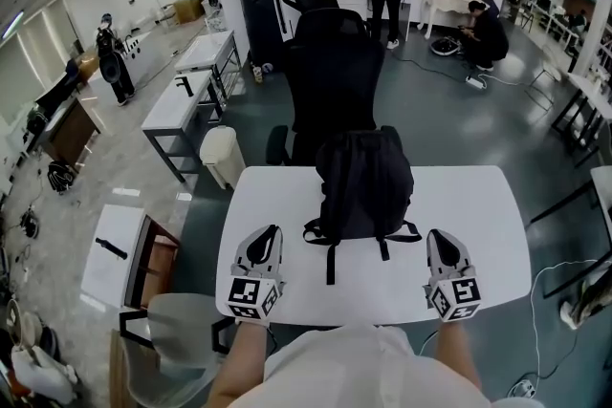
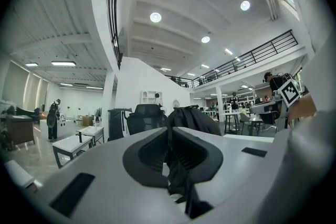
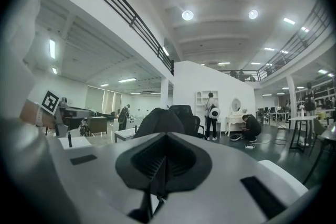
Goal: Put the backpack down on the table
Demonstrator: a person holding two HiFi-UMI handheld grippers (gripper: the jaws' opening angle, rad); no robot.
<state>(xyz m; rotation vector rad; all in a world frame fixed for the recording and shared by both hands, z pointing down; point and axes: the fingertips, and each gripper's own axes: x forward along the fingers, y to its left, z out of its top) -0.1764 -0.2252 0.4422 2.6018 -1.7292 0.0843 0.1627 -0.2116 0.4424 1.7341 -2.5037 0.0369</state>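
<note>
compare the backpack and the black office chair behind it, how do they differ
The backpack rests on the white table; the office chair stands on the floor beyond it. The backpack is soft, its straps trailing toward the person; the office chair is rigid with a tall back. Both are black.

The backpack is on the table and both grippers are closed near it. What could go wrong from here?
1. The backpack seems to stand at the far edge of the table, by the chair; it might tip over that edge.
2. Its loose straps lie toward the left gripper and right gripper; their shut fingers could catch one when moving.
</note>
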